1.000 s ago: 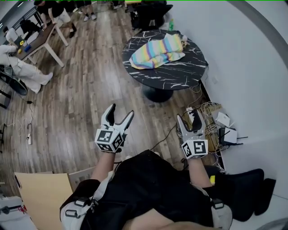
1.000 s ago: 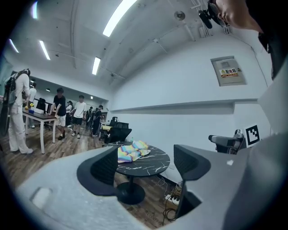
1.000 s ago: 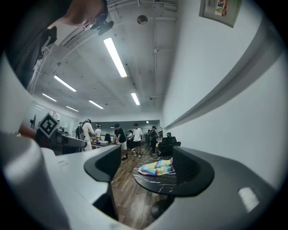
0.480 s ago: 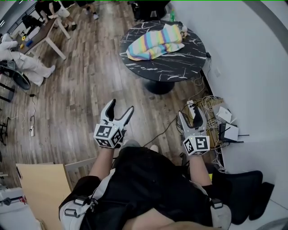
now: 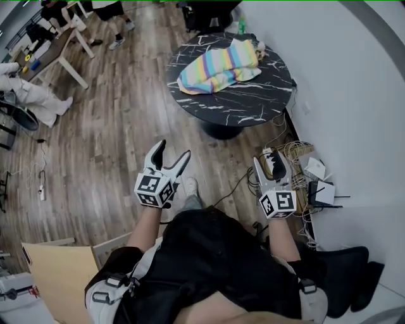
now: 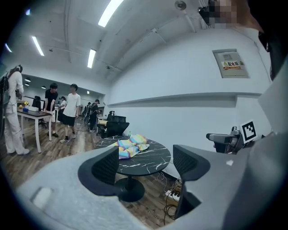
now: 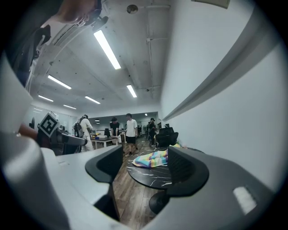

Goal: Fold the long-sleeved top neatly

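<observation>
Jaws still apart, empty, top still on table

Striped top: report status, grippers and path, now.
Left gripper open, empty; right gripper open, empty. Striped top bunched, unfolded, on round black table, out ahead. Cable tangle on floor, right side.

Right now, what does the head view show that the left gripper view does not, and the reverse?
Only the head view: a tan board on the floor and the marker cube on the left gripper. Only the left gripper view: ceiling lights and a wall sign. Both: the striped top lying on the round black table, and the right gripper.
</observation>
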{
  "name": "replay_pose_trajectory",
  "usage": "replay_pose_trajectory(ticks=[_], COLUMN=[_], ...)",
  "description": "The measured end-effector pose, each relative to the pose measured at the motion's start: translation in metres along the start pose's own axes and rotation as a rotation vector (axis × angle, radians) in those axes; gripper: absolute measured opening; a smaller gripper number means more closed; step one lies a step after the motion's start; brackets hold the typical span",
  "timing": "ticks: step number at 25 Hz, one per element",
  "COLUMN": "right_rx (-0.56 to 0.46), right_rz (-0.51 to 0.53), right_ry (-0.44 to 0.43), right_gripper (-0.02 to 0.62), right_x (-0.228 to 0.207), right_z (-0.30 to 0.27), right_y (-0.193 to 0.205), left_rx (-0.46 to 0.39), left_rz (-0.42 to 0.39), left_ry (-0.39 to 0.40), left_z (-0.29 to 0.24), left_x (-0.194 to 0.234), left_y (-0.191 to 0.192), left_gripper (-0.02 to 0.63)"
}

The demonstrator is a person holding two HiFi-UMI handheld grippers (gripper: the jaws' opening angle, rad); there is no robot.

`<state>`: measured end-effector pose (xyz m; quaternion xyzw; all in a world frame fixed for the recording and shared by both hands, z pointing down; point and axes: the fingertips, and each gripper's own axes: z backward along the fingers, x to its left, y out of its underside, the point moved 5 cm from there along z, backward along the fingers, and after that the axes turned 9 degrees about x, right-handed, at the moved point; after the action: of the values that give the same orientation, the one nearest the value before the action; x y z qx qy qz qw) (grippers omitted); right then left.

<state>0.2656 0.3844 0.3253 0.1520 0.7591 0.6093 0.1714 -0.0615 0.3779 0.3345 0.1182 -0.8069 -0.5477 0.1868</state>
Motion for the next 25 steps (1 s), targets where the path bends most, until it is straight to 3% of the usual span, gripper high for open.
replay_pose_trajectory(ticks=[5, 14, 21, 25], right_rx=[-0.005, -0.002, -0.012, 0.035], right_rz=[0.028, 0.071, 0.104, 0.147], right_ry=[0.018, -0.036, -0.064, -0.093], right_gripper=[0.296, 0.291, 0.276, 0.249], right_x=[0.0, 0.039, 0.079, 0.093], right_z=[-0.051, -0.171, -0.231, -0.251], right_y=[-0.021, -0.048, -0.062, -0.053], left_rx=[-0.027, -0.052, -0.062, -0.045], left_rz=[-0.001, -0.006, 0.001, 0.022], left_ry=[0.015, -0.002, -0.022, -0.013], left_z=[-0.034, -0.06, -0.055, -0.059], left_x=[0.045, 0.141, 0.205, 0.22], left_y=[-0.023, -0.057, -0.067, -0.056], left_gripper=[0.385, 0.385, 0.385, 0.385])
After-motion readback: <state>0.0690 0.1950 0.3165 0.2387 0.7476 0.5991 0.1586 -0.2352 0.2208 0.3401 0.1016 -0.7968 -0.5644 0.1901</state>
